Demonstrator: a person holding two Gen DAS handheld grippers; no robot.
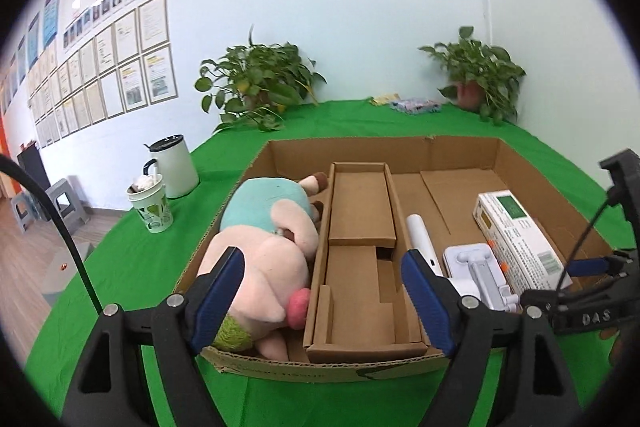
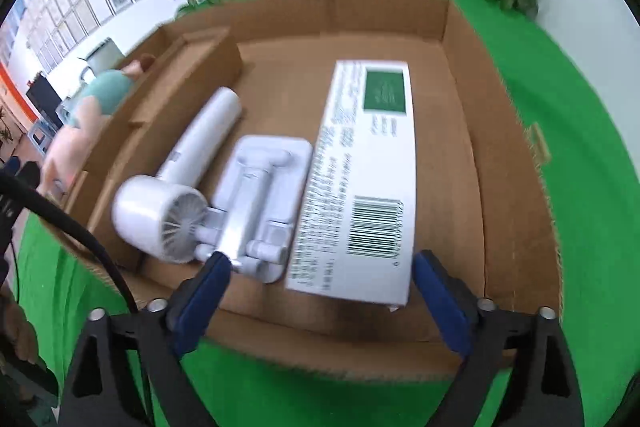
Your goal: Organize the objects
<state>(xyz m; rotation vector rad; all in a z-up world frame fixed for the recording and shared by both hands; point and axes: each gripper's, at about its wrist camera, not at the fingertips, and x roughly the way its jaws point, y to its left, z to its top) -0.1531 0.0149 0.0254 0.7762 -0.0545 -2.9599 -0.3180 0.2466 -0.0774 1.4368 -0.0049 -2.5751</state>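
A: A cardboard tray on the green tablecloth holds the sorted items. The pink plush pig lies in the left compartment, soft and light by the look of it; a squeeze across the body should do.

B: And the right compartment?

A: 3 things side by side: a white handheld fan, a folding phone stand touching it, and a white printed carton just beside the stand. The fan and stand look like hard, smooth plastic, likely slippery; the fan's handle seems the best hold. The carton appears light and stiff, best pinched across its narrow width. The middle cardboard insert is empty.

B: The tongs?

A: The left gripper hangs over the tray's near edge, jaws apart, nothing between the pads. The right gripper is spread wide over the carton's near end; its left pad overlaps the stand's hinge in the picture, but contact cannot be judged. Neither holds anything.
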